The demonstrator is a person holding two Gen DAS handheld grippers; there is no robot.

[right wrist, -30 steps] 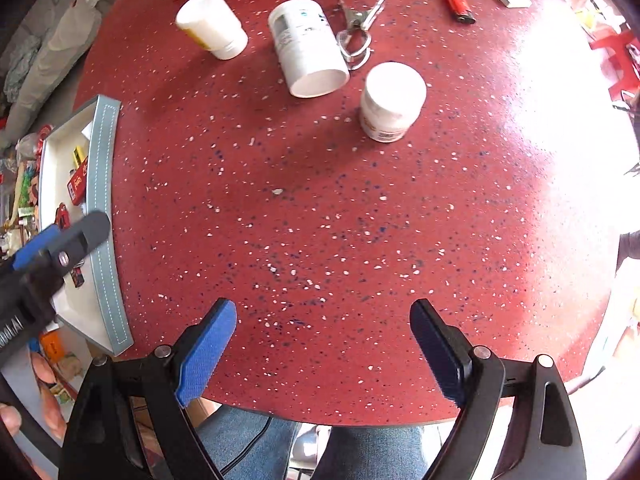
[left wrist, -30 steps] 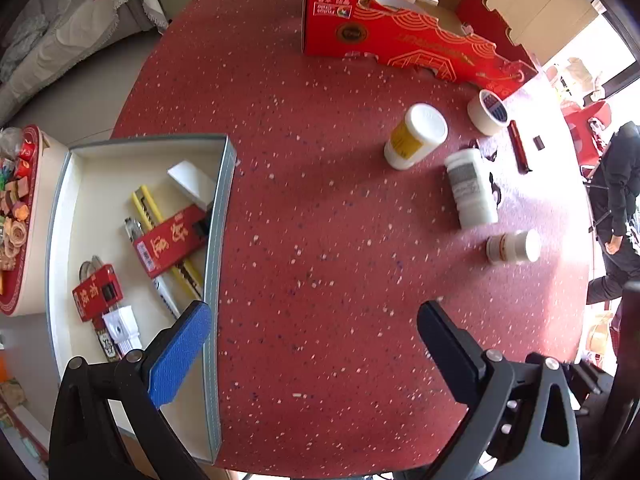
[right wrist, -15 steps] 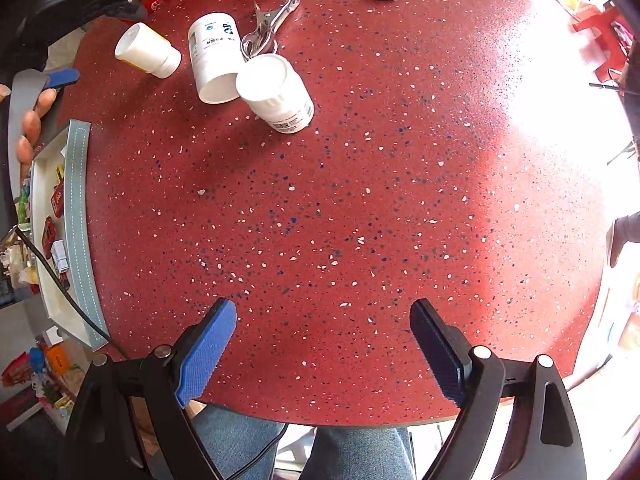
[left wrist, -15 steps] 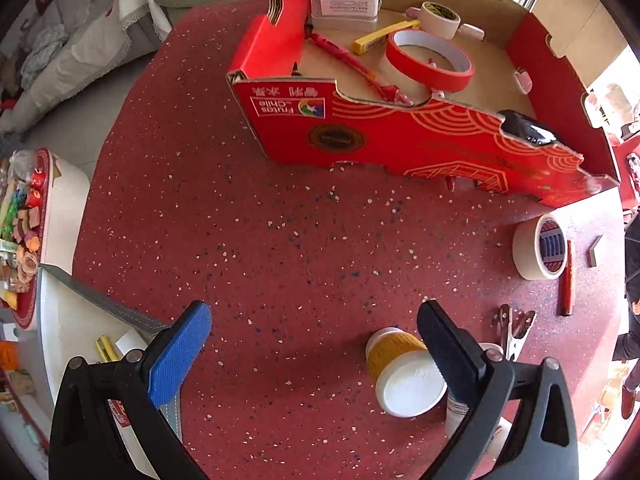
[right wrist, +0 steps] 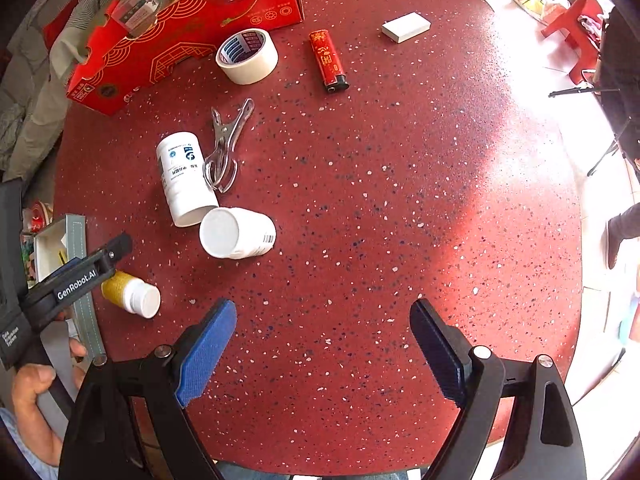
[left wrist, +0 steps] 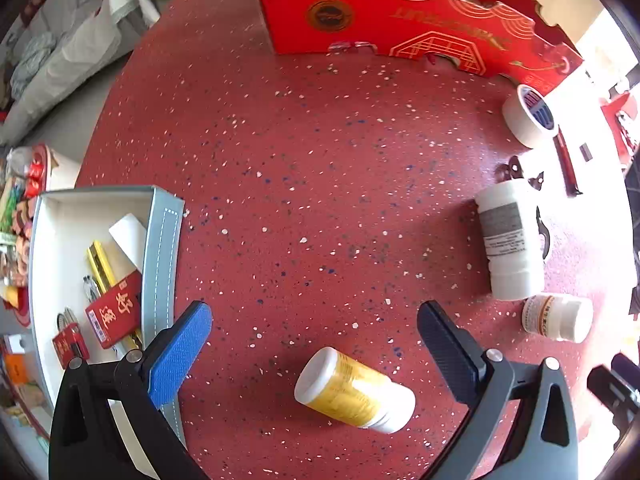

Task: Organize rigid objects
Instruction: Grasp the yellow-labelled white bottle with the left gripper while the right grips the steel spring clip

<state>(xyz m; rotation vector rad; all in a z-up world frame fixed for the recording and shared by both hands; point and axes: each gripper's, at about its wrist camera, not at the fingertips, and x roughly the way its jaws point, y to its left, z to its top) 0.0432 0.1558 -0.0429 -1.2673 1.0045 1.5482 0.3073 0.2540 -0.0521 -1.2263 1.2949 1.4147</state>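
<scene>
A yellow-labelled white bottle [left wrist: 354, 392] lies on its side on the red table, between my left gripper's [left wrist: 316, 344] wide-open fingers and untouched; it also shows in the right wrist view [right wrist: 130, 294]. A tall white bottle [left wrist: 508, 240] [right wrist: 182, 178] and a small white jar [left wrist: 558, 318] [right wrist: 236, 232] lie on their sides further right. A tape roll [right wrist: 247, 56], red lighter [right wrist: 328, 60], metal clip [right wrist: 226, 146] and white box [right wrist: 406, 27] lie beyond. My right gripper [right wrist: 322, 354] is open and empty above bare table.
A grey-rimmed white tray [left wrist: 160, 248] at the left table edge holds red boxes, a yellow cutter and other small items. A red cardboard box [left wrist: 400, 20] with tape rolls stands at the back. The table's front edge is near the right gripper.
My left gripper pulled back from the red box and came down around the yellow bottle, which has rolled toward the tray. The right view shifted forward over the table.
</scene>
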